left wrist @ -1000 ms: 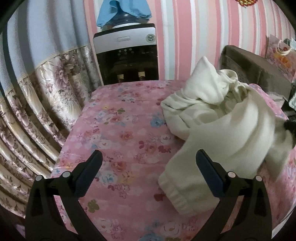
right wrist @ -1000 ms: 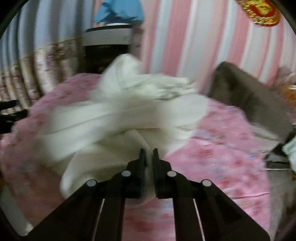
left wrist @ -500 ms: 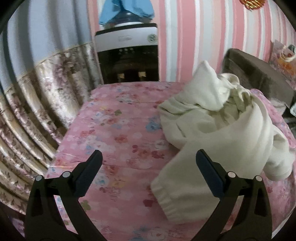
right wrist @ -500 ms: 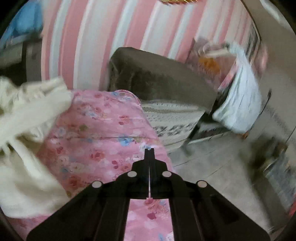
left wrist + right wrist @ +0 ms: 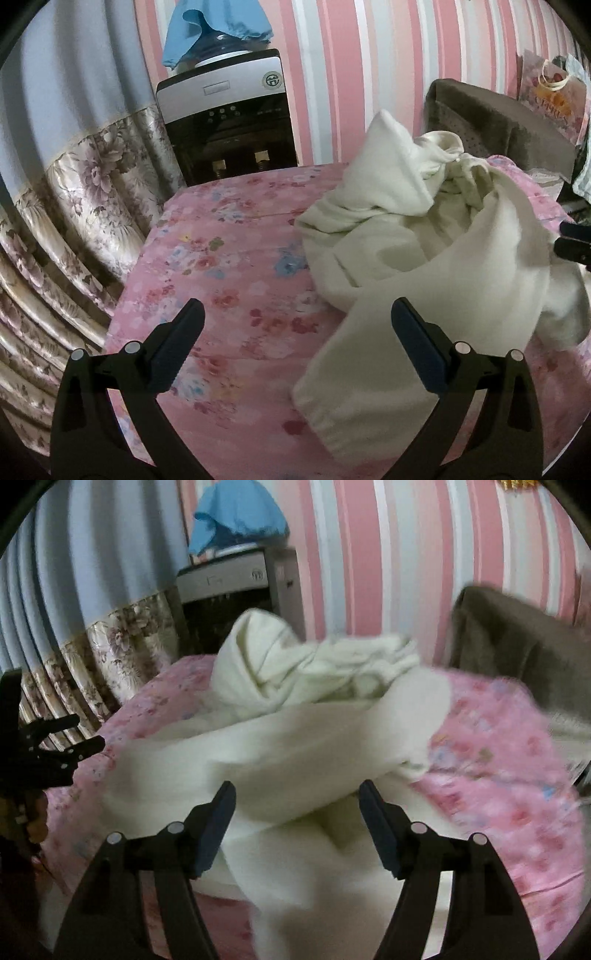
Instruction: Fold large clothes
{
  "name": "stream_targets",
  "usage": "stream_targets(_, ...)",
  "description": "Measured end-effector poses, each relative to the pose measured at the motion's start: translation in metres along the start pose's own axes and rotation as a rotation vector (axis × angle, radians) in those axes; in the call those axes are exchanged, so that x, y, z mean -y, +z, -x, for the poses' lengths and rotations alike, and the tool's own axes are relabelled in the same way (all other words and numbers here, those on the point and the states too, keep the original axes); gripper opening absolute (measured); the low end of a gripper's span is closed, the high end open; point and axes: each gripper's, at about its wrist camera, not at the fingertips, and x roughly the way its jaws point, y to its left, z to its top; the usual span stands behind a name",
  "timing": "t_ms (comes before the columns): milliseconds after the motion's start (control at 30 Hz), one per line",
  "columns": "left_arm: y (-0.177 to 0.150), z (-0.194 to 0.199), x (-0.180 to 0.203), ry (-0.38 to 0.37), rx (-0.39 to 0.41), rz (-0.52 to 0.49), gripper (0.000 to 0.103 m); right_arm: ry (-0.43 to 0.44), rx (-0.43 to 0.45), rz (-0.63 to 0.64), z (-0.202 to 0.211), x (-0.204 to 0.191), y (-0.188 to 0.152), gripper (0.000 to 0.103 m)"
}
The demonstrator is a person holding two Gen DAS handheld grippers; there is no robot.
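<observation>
1. Lying in a rumpled heap on the pink floral bed cover (image 5: 229,266), the cream garment (image 5: 436,258) is taking up the right half of the bed in the left wrist view, with one cuffed end (image 5: 332,413) trailing toward the near edge.
2. Hovering over the bare cover, the left gripper (image 5: 295,332) is spreading its fingers (image 5: 177,343) wide, with nothing between them; the right-hand finger is sitting just above the garment's trailing part.
3. Opening at this moment, the right gripper (image 5: 297,812) is pointing down at the cream garment (image 5: 288,746); cloth is lying below and between its fingers (image 5: 376,823), but the pads are not pressing on it.
4. Showing as a dark tip at the right edge of the left wrist view, the right gripper (image 5: 574,243) is sitting just beside the garment's right side.
5. Appearing at the left edge of the right wrist view, the left gripper (image 5: 55,746) is hanging over the left part of the bed.
6. Standing at the far end of the bed against the striped pink wall, a water dispenser (image 5: 225,122) is carrying a bottle draped in a blue cloth (image 5: 218,26).
7. Hanging to the left is a blue curtain with a floral border (image 5: 85,177), and a brown chair back (image 5: 495,122) is standing at the far right.
8. Leaning at the far right is a patterned gift bag (image 5: 550,92); its contents cannot be made out.
</observation>
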Motion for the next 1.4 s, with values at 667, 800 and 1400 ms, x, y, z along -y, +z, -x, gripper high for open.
stream_targets(667, 0.064, -0.052, -0.039, -0.002, 0.023, -0.052, 0.100, -0.809, 0.191, 0.107, 0.075, 0.157, 0.090, 0.009)
stream_targets(800, 0.071, -0.075, -0.010, -0.081, -0.010, -0.061, 0.100, -0.841, -0.034, 0.024, 0.022, 0.244, 0.068, 0.009)
stream_targets(1400, -0.030, -0.045, 0.050, -0.282, -0.193, 0.008, 0.100, -0.197, -0.001, 0.059, 0.025, 0.132, -0.044, 0.087)
